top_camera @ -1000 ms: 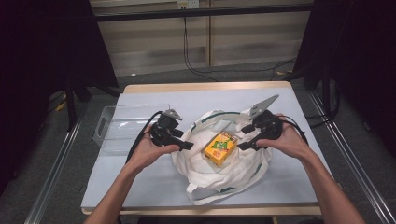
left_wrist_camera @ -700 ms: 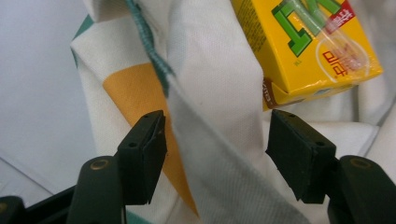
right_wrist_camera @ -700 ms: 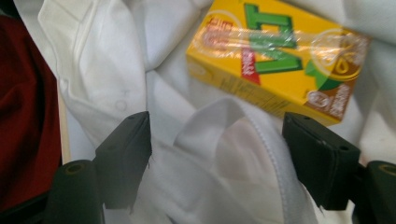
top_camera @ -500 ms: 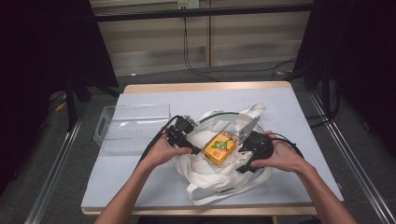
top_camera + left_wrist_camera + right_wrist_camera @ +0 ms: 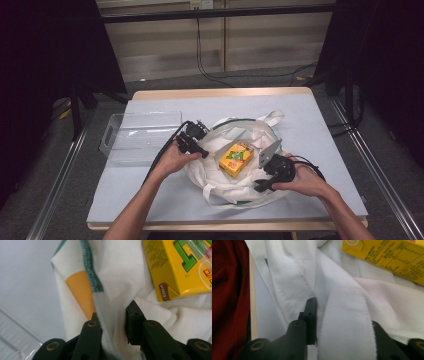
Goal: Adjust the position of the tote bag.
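While both grippers sat higher on the bag a second ago, the high view now has the left gripper (image 5: 194, 142) at the white tote bag's (image 5: 235, 187) left rim and the right gripper (image 5: 272, 175) lower, at its near right edge. The yellow juice carton (image 5: 236, 158) lies on the bag between them, unmoved. A clear plastic tray (image 5: 142, 137) sits just left of the bag; the table (image 5: 320, 130) is bare to the right and far side.

From the left gripper view, the jaws stand partly spread with the bag's green-stitched hem (image 5: 91, 277) between them; whether they pinch it, I cannot tell. The carton (image 5: 180, 267) lies close ahead.

From the right gripper view, a white strap (image 5: 344, 322) lies between the spread jaws, the carton (image 5: 392, 257) beyond, the table edge (image 5: 253, 320) nearby.
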`<state>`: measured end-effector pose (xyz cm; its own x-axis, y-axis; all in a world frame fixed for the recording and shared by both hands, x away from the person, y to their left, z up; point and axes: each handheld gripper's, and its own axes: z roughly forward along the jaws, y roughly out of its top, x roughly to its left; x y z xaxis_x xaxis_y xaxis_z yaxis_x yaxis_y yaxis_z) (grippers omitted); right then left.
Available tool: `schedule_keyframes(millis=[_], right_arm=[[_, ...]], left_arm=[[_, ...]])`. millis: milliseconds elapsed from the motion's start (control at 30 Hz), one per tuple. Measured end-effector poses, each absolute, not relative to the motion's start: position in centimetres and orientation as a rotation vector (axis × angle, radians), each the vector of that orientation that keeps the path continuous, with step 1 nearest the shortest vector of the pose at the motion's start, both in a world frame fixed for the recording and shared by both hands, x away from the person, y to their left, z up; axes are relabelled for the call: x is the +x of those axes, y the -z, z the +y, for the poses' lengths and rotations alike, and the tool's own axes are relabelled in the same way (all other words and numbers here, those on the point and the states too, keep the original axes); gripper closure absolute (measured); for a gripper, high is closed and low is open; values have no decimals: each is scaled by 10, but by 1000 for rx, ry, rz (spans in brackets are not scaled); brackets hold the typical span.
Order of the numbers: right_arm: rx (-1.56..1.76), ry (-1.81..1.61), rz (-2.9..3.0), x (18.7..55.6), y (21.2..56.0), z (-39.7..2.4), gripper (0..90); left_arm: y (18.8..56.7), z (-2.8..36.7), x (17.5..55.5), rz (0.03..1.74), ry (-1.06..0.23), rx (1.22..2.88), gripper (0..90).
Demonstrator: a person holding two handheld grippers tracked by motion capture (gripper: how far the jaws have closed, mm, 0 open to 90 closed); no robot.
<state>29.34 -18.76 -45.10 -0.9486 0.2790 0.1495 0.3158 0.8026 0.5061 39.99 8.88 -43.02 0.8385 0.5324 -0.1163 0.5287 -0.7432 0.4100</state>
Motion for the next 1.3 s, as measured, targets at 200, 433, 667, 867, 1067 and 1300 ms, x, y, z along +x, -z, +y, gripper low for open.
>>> schedule_keyframes(millis=[200, 433, 667, 867, 1067, 1300], right_arm=[[-482, 862, -2897, 286, 448, -194, 900], [-503, 867, -2891, 274, 447, -203, 900], [-540, 858, -2884, 270, 455, -207, 900], [-587, 977, -2880, 268, 456, -211, 743], [-669, 1071, -2919, 266, 444, -213, 514], [-789, 1238, -2861, 267, 441, -217, 276]], left_arm=[[432, 92, 409, 834, -2, 2601, 778], [437, 88, 408, 848, -18, 2612, 777], [444, 91, 414, 884, -27, 2612, 801], [443, 92, 410, 854, -37, 2598, 731], [432, 96, 402, 842, -66, 2549, 526], [430, 111, 392, 812, -24, 2444, 435]])
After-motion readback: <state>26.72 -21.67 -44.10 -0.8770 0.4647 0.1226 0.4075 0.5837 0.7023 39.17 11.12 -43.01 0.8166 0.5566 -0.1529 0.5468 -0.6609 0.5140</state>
